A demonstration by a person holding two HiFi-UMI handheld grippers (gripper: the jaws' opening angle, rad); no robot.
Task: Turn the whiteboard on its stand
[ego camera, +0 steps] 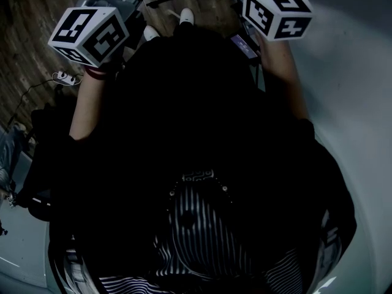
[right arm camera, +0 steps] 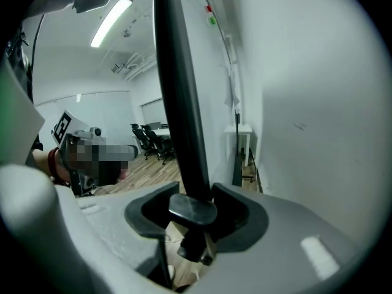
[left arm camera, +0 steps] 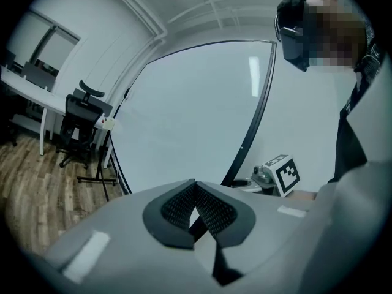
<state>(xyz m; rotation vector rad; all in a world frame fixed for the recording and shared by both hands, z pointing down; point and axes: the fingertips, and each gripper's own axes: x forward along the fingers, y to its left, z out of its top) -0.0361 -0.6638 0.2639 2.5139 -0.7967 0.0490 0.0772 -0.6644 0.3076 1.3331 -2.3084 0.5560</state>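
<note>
The right tool (right arm camera: pixel 192 208) is clenched on a black bar (right arm camera: pixel 174 84) that rises straight up toward 12 o'clock in the right gripper view. Its pads sit on either side of the bar, and a rounded black knob (right arm camera: pixel 192 211) lies in the gap between them. Whether this bar belongs to the board or to its stand cannot be told.

The left tool (left arm camera: pixel 195 190) is clenched, its pad tips meeting in a point. No view shows whether they pinch anything. Ahead of it, from 10 to 1 o'clock in the left gripper view, spreads the pale face of the whiteboard (left arm camera: pixel 190 115), which has a dark edge. At 4 o'clock the marker cube (left arm camera: pixel 285 173) of the right tool sits just beside that dark edge.

At 9 o'clock in the same view an office chair (left arm camera: pixel 78 124) stands on the wooden floor (left arm camera: pixel 37 195) beside a white table (left arm camera: pixel 27 87).

From the head view, the person (ego camera: pixel 196 133), in dark clothes with a striped hem, fills the middle. The left tool's cube (ego camera: pixel 89 34) shows at 11 o'clock and the right tool's at 1 o'clock. A power strip (ego camera: pixel 66 77) lies on the floor at 10 o'clock.
</note>
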